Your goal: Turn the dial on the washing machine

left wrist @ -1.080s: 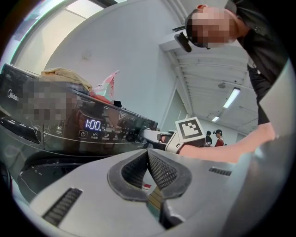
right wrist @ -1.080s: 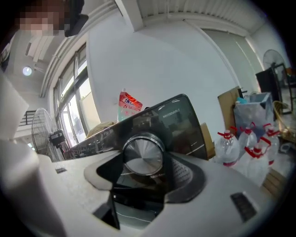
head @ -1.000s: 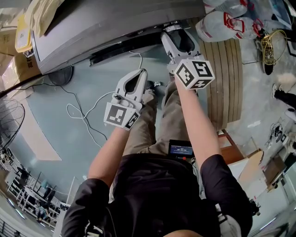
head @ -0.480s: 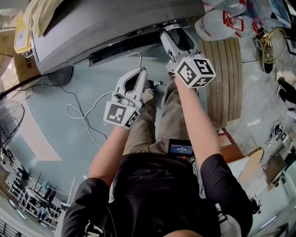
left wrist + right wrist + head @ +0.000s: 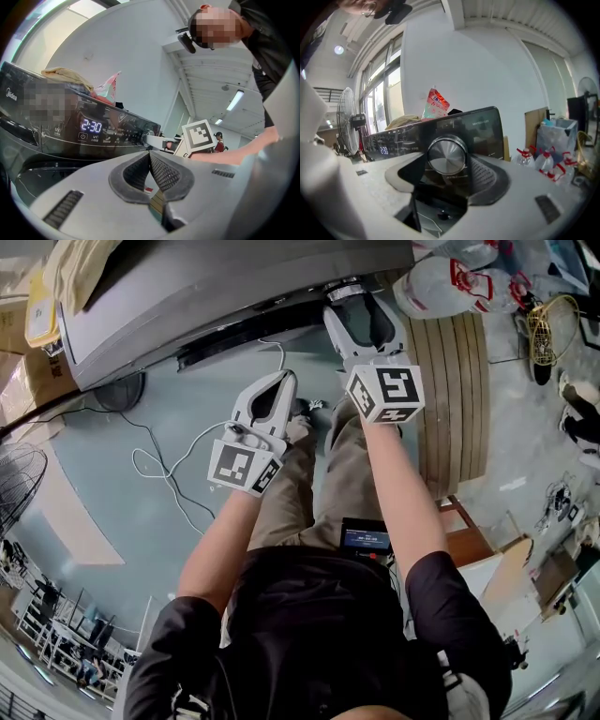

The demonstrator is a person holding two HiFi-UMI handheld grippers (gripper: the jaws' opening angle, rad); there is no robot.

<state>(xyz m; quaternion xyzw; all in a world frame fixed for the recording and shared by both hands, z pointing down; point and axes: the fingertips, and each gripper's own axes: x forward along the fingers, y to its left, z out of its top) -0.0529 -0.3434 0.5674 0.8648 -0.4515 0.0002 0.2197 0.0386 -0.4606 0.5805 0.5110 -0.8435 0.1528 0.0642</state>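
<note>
The dark grey washing machine point(image 5: 234, 287) stands across the top of the head view. Its round silver dial point(image 5: 446, 156) sits on the black control panel point(image 5: 478, 129), to the right of the lit display point(image 5: 91, 125). My right gripper point(image 5: 449, 174) reaches up to the panel and is shut on the dial, one pad against each side. In the head view the right gripper point(image 5: 352, 296) hides most of the dial. My left gripper point(image 5: 278, 382) hangs lower, away from the machine, shut with nothing between its pads point(image 5: 161, 171).
A yellowish cloth point(image 5: 80, 268) and a red-and-white pack point(image 5: 436, 105) lie on top of the machine. A white cable point(image 5: 178, 465) loops over the floor at the left. A wooden pallet point(image 5: 459, 399) and bagged bottles point(image 5: 450, 287) are at the right, a fan point(image 5: 19, 488) far left.
The right gripper's marker cube has turned and shifted a little to the left while the jaws stay on the dial. The left gripper has barely moved.
</note>
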